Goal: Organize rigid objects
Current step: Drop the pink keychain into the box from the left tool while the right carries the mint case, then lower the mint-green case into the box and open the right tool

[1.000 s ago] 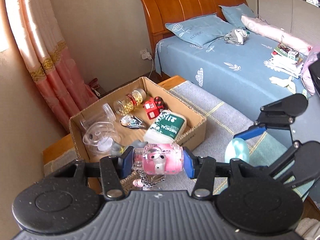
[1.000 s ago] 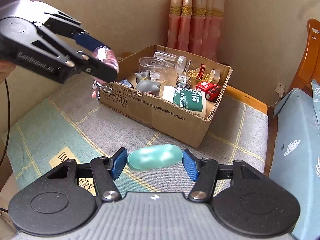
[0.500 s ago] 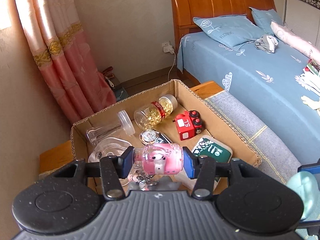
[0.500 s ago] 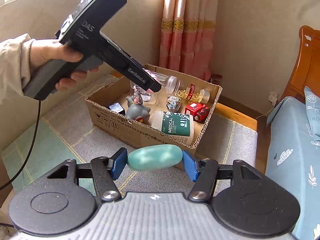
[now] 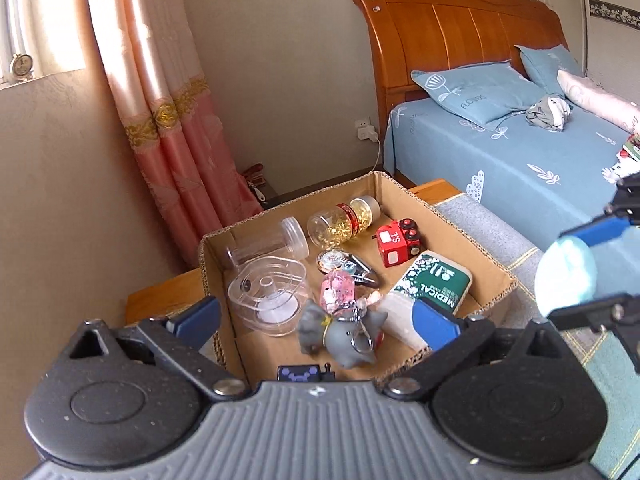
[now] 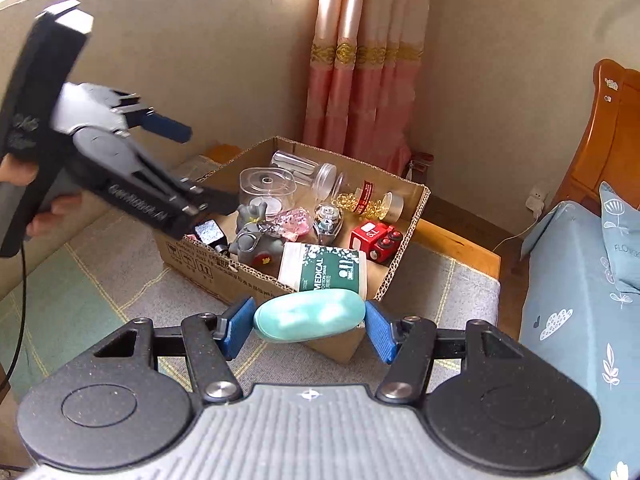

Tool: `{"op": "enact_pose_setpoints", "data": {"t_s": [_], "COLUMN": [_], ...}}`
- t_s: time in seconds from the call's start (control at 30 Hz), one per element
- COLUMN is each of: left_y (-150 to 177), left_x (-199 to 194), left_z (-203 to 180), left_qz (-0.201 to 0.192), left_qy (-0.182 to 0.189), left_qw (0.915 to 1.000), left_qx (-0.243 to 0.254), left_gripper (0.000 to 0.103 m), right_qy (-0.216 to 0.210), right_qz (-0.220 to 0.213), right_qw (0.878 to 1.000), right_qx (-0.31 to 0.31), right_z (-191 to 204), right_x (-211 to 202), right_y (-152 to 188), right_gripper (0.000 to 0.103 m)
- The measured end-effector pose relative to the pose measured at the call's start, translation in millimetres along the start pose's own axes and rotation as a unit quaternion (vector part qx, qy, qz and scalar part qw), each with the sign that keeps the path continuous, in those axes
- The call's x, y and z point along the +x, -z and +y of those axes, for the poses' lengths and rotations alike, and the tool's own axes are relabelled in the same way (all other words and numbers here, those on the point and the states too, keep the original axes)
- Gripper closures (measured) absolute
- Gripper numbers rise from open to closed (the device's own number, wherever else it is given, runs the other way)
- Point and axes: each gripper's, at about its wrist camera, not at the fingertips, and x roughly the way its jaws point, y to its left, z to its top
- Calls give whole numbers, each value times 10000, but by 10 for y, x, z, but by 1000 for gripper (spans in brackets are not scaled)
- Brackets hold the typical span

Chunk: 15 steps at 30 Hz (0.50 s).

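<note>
A bed (image 5: 520, 168) with blue sheets fills one side of the room, and a pink curtain (image 5: 168, 120) hangs in the corner. Beside the bed a grey and green blanket (image 6: 100, 280) covers a low surface, and on it sits an open cardboard box (image 6: 404, 264).

The left gripper (image 5: 316, 320) hangs over the box's near edge with its jaws opening, spread wide and nothing between them. The right gripper (image 6: 308, 326) hovers just outside the box, pinching a pale teal oval case (image 6: 310, 316) by its ends.

Inside the box lie a green medical pack (image 5: 436, 280), a clear round container (image 5: 268, 296), a bottle of yellow capsules (image 5: 344, 222), a grey elephant toy (image 5: 340, 332) and a red toy car (image 5: 398, 242). The little pink bottle charm (image 5: 338, 290) rests on the elephant, free of both grippers.
</note>
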Motion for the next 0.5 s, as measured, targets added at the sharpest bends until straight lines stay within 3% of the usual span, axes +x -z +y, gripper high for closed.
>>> {"op": "enact_pose_setpoints", "data": {"t_s": [0.23, 0.5], "left_y": [392, 774], "left_x": [-414, -656], "left_z": [20, 164], "left_qz": [-242, -377], "left_qy": [-253, -472], "left_qw": [9982, 9893], "left_qx": [-489, -1325], "left_gripper": [1, 1], "right_qy": [86, 187], "right_qz": [136, 376], "right_qw": [9998, 9988], "right_qx": [124, 234], "right_z": [-147, -205], "right_x": [256, 617], "right_y": [-309, -667], "right_gripper": [38, 37]}}
